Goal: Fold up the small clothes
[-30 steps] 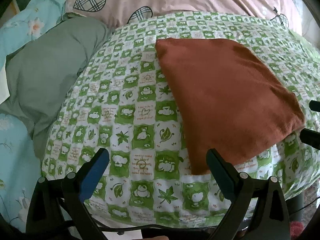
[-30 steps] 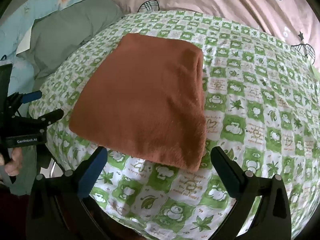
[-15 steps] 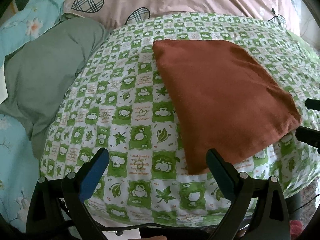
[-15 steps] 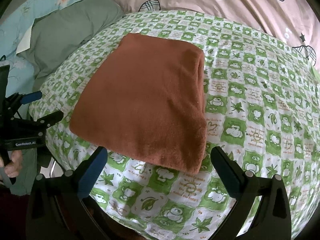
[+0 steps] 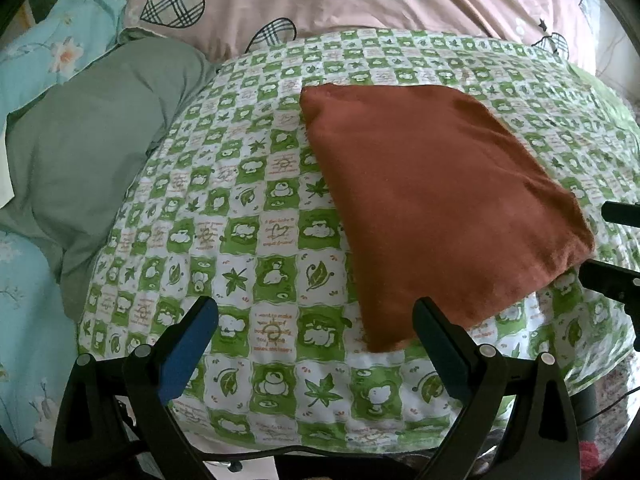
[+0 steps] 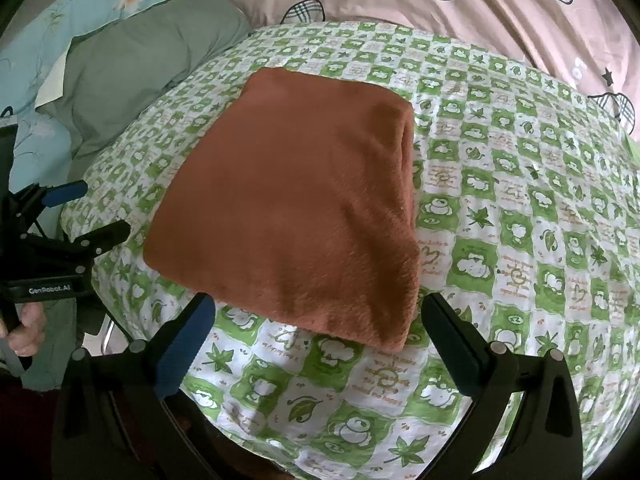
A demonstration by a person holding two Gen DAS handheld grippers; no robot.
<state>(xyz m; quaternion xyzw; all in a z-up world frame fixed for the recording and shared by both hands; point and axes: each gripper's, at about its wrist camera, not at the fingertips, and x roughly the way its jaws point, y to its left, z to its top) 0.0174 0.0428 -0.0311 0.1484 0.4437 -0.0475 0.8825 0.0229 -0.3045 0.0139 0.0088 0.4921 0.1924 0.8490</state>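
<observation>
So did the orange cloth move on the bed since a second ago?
No. The folded orange cloth lies on the same green squares of the checked sheet. Only the view shifts slightly; both tools are open and off it.

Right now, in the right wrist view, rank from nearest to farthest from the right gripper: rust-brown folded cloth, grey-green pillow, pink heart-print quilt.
1. Rust-brown folded cloth, just ahead of the right gripper.
2. Grey-green pillow, far left.
3. Pink heart-print quilt, across the back.

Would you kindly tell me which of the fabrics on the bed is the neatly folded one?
The rust-brown cloth, a flat rectangle on the green checked sheet; the grey-green cloth beside it lies rumpled.
</observation>
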